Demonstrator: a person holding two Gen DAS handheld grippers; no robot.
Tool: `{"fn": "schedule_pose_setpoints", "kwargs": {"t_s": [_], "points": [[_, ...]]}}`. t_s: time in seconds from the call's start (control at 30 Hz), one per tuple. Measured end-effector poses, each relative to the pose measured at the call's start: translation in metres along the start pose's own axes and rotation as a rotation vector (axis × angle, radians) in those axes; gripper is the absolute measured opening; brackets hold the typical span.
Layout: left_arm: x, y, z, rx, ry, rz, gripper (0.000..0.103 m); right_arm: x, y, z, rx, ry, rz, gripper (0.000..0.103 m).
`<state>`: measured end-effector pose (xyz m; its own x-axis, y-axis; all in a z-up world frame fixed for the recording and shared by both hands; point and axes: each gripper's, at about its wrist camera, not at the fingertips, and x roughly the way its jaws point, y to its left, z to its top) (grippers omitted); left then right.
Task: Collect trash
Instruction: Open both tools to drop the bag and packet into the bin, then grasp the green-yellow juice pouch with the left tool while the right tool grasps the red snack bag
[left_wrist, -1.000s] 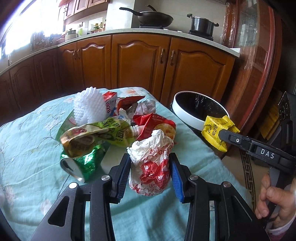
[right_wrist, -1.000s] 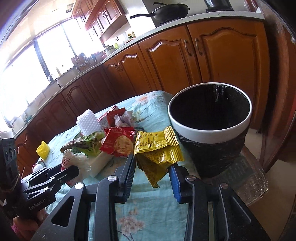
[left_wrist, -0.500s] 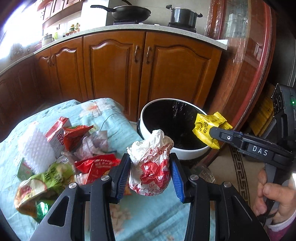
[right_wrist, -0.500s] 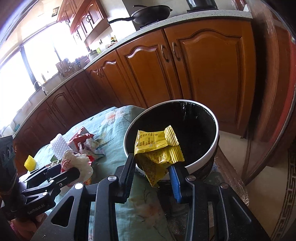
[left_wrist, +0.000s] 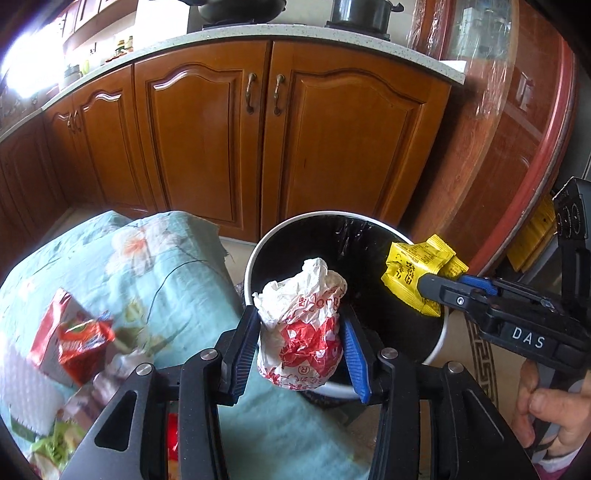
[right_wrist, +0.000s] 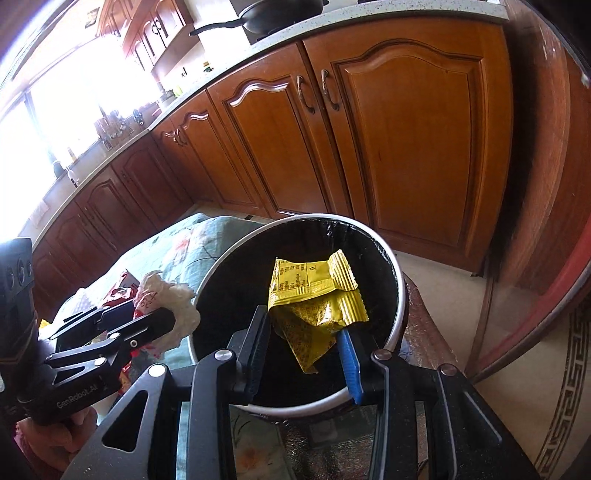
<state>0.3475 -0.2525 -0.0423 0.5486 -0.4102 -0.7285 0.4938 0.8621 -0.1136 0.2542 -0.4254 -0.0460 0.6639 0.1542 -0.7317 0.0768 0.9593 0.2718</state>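
A crumpled white and red wrapper (left_wrist: 301, 325) is pinched between the blue pads of my left gripper (left_wrist: 298, 334), which is shut on it over the near left rim of the black-lined, white-rimmed bin (left_wrist: 255, 258). My right gripper (right_wrist: 303, 326) is shut on a yellow snack wrapper (right_wrist: 310, 291) that hangs over the bin's (right_wrist: 397, 280) dark opening. In the left wrist view the right gripper (left_wrist: 428, 291) comes in from the right with the yellow wrapper (left_wrist: 410, 266). The right wrist view shows the left gripper (right_wrist: 162, 317) at the bin's left edge with the white wrapper (right_wrist: 170, 299).
A table with a teal flowered cloth (left_wrist: 177, 266) lies left of the bin, with red snack packets (left_wrist: 74, 339) and white foam netting (left_wrist: 26, 391) on it. Wooden cabinets (left_wrist: 207, 147) stand behind. A red-rimmed round tabletop (left_wrist: 517, 166) leans at right. A person's hand (left_wrist: 554, 417) grips the right tool.
Both grippers have swung right from the trash pile on the table to over the bin, each still carrying its wrapper. The bin now fills the middle of both views.
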Motion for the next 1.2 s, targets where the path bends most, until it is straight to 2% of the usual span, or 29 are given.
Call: {"fn": "schedule_pose_setpoints", "kwargs": {"t_s": [0.17,0.2,0.27,0.33,0.47,0.57,0.63,0.7,1.03,1.2], "points": [[0.02,-0.005,0.012,0.007,0.016,0.019,0.056,0.013,-0.005,0.005,-0.002,0.033,0.0,0.04],[0.022,-0.006,0.013,0.011,0.016,0.026,0.059,0.015,-0.006,0.005,0.001,0.043,0.004,0.043],[0.025,-0.007,0.013,0.011,0.016,0.034,0.072,0.018,-0.009,0.006,0.013,0.054,0.01,0.053],[0.025,-0.007,0.013,0.008,0.009,0.03,0.074,0.018,-0.013,0.007,0.021,0.048,0.005,0.06],[0.018,-0.002,0.004,-0.019,0.004,0.009,0.079,0.01,-0.017,0.003,0.049,0.027,0.01,0.063],[0.007,0.001,-0.008,-0.032,-0.007,-0.006,0.08,0.003,-0.017,-0.003,0.076,0.004,0.024,0.072],[-0.003,0.002,-0.02,-0.035,-0.023,-0.007,0.081,-0.002,-0.016,-0.008,0.092,-0.013,0.033,0.088],[-0.016,0.006,-0.033,-0.036,-0.043,0.001,0.082,-0.008,-0.01,-0.015,0.113,-0.032,0.049,0.095],[-0.091,0.025,-0.096,-0.064,-0.116,0.058,0.083,-0.022,0.031,-0.063,0.142,-0.046,0.118,0.096],[-0.123,0.039,-0.126,-0.08,-0.123,0.083,0.083,-0.022,0.053,-0.08,0.129,-0.025,0.135,0.097]]}}
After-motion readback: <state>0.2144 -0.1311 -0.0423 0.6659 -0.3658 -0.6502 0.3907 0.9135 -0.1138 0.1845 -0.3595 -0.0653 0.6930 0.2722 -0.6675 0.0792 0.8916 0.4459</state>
